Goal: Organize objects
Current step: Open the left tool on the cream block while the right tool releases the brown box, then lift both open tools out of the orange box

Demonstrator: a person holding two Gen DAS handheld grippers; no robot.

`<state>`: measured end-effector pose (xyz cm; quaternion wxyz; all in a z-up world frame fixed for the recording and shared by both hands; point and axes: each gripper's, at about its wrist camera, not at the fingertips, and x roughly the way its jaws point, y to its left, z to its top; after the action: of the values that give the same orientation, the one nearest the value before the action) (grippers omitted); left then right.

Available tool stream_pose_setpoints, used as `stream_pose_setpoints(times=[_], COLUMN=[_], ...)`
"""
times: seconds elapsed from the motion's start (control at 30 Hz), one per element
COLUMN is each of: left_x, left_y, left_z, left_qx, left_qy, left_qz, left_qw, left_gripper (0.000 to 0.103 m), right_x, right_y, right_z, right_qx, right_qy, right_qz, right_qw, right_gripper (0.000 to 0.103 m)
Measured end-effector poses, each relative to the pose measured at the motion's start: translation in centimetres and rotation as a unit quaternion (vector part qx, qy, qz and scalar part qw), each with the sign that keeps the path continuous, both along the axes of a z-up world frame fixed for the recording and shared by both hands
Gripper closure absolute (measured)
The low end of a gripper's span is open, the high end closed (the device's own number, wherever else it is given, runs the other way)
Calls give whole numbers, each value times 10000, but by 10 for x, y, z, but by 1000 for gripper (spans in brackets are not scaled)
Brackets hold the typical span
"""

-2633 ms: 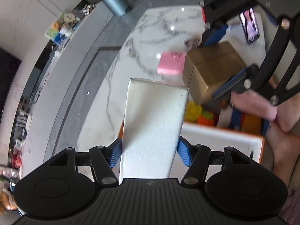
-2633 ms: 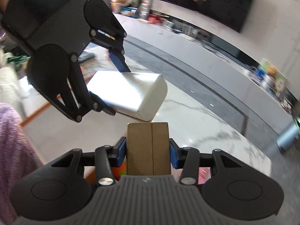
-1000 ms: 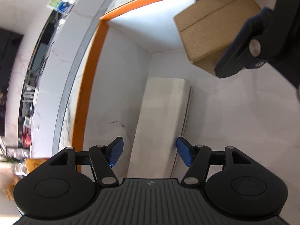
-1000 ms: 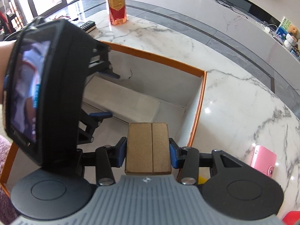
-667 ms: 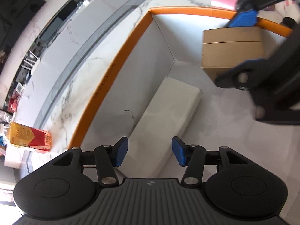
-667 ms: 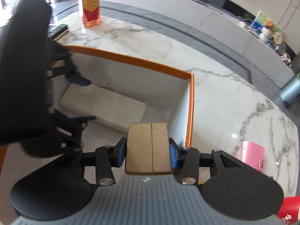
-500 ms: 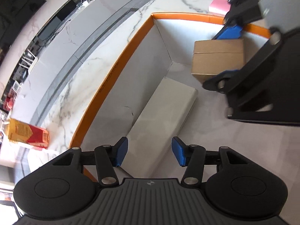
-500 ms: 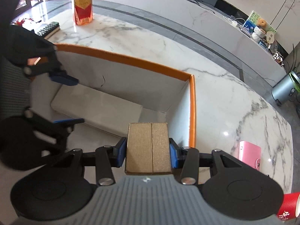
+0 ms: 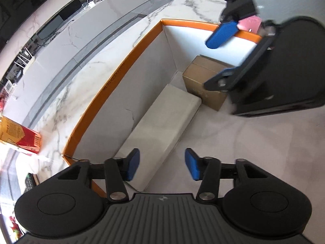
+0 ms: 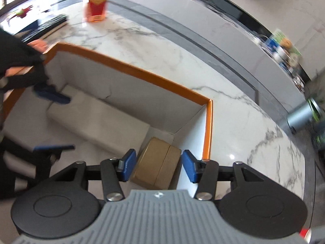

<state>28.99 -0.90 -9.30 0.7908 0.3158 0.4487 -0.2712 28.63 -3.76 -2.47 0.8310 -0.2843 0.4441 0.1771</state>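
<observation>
A white box point(image 9: 162, 122) lies flat along the wall inside the orange-rimmed bin point(image 9: 113, 77). A brown cardboard box point(image 9: 205, 81) sits in the bin's corner, touching the white box's end. My left gripper point(image 9: 161, 166) is open and empty above the near end of the white box. My right gripper point(image 10: 157, 167) is open and empty just above the cardboard box point(image 10: 156, 168), which rests on the bin floor. The white box point(image 10: 95, 120) and the bin's rim point(image 10: 208, 130) also show in the right wrist view.
The bin stands on a marble table point(image 9: 67, 93). A red and yellow carton point(image 9: 18, 136) and a remote point(image 10: 50, 23) lie beyond the bin. A pink wallet point(image 9: 250, 23) lies past the far rim. A grey waste bin point(image 10: 300, 118) stands on the floor.
My right gripper opened and let go of the cardboard box, which now rests in the bin's corner. My left gripper drew back from the white box and stays open.
</observation>
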Motion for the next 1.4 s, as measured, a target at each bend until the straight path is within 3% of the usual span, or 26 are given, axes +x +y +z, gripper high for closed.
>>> stream_pose_setpoints(times=[0.03,0.07,0.13,0.37,0.5,0.57,0.83,0.97,1.1,1.3,1.4], left_x=[0,2,3,11,25,32,44,43,37,32,24], left_y=[0,1,1,-11,-10,-8,-6,-4,-6,-6,-1], left_z=[1,3,6,0,-2,-4,-11,-11,-11,-6,3], left_qx=[-74,-164,-401,-642,-938,-1101,-1276,-1223,-1063,-1036,-1078], left_qy=[73,172,436,952,1167,1282,1383,1252,1123,1042,967], left_qz=[-3,-5,-5,200,622,783,1093,1071,933,944,947], left_qw=[9999,9997,9982,9932,9868,9825,9760,9787,9836,9846,9849], left_gripper=[59,65,69,69,69,69,71,77,77,73,71], right_x=[-3,-5,-9,-18,-15,-11,-1,-1,-3,2,5], right_y=[-2,-3,-9,-6,-4,-7,-6,-7,-7,-7,-15], right_z=[2,3,7,-7,-18,-18,-17,-17,-16,-17,-15], right_qx=[-33,-42,13,-158,-330,-180,-33,42,78,-188,-24], right_qy=[77,192,435,780,658,701,467,159,95,-356,-341], right_qz=[101,178,236,528,748,789,921,1008,1100,1191,1083], right_qw=[9999,9996,9988,9954,9945,9943,9947,9948,9939,9921,9935], right_gripper=[59,73,85,96,97,101,102,103,103,97,98])
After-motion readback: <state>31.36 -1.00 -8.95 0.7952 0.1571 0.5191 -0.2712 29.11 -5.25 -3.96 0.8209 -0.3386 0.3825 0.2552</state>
